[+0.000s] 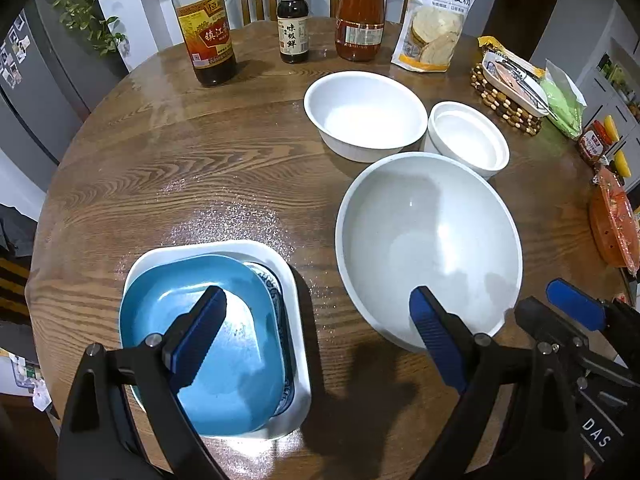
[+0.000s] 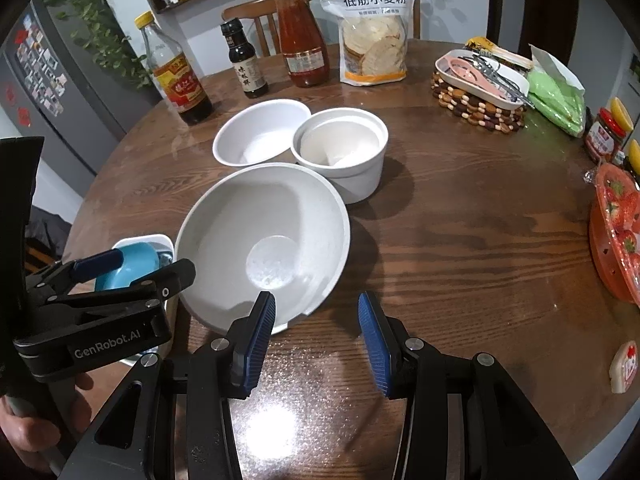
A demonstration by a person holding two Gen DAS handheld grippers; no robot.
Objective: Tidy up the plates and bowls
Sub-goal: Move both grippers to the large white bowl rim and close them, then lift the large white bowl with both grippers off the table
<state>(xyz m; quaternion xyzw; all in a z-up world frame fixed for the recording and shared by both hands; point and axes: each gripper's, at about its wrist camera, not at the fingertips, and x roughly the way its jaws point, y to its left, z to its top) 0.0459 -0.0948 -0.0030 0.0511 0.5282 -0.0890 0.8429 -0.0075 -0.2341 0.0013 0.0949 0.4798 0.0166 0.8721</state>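
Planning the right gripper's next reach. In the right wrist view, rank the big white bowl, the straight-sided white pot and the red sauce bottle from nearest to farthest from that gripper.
From the right gripper:
1. Big white bowl, just ahead of its left finger, nearest.
2. Straight-sided white pot, behind the bowl, slightly right.
3. Red sauce bottle, at the table's far edge, farthest.

Left tool point(image 1: 312, 320): pointed steeply downward, blue-padded fingers point(image 1: 200, 328) spread wide, nothing between them. Right tool point(image 2: 316, 336): likewise angled down, jaws partly apart, pads point(image 2: 258, 336) clasping nothing. Bare hand point(image 2: 36, 428) gripped the left tool's handle, seen at the lower left of the right wrist view.
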